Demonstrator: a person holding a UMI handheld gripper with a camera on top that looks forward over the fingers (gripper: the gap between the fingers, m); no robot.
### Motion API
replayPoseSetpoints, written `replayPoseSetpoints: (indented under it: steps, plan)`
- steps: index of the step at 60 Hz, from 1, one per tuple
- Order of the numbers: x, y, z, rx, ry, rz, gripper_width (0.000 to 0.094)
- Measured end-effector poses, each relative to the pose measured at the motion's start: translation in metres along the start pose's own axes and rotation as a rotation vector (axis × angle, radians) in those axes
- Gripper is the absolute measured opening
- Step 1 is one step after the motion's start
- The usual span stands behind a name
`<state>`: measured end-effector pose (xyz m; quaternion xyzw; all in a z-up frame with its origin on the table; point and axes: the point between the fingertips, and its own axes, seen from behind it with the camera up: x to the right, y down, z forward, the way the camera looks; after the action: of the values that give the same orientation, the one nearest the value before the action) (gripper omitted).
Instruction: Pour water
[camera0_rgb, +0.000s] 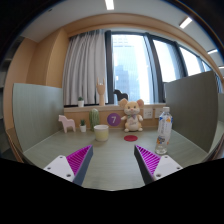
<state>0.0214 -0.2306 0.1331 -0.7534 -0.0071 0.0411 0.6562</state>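
The gripper (110, 165) is held above the near edge of a smooth, pale grey table (110, 150). Its two fingers are spread wide apart with nothing between them; each carries a ridged magenta pad (78, 158) on its inner face.

A clear plastic water bottle (164, 131) stands upright near the table's right edge, beyond the right finger. A short, pale cylindrical cup (101, 132) stands upright towards the table's far edge, ahead of the left finger and well apart from the bottle. A small flat red disc (130, 138) lies on the table between cup and bottle.

Along the far edge stand a plush teddy bear (131, 113), a round purple clock (113, 119) and a white toy animal figure (68, 124).
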Motion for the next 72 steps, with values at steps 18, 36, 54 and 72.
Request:
replayPoseSetpoints:
  steps: [18, 36, 54, 72]
  plan:
    - [0.15, -0.001, 0.012, 0.032, 0.133, 0.001, 0.0842]
    - [0.236, -0.012, 0.085, 0.01, 0.216, -0.036, 0.0846]
    - [0.251, -0.026, 0.168, 0.014, 0.192, -0.055, 0.0778]
    - [0.245, -0.027, 0.177, 0.041, 0.218, -0.093, 0.0329]
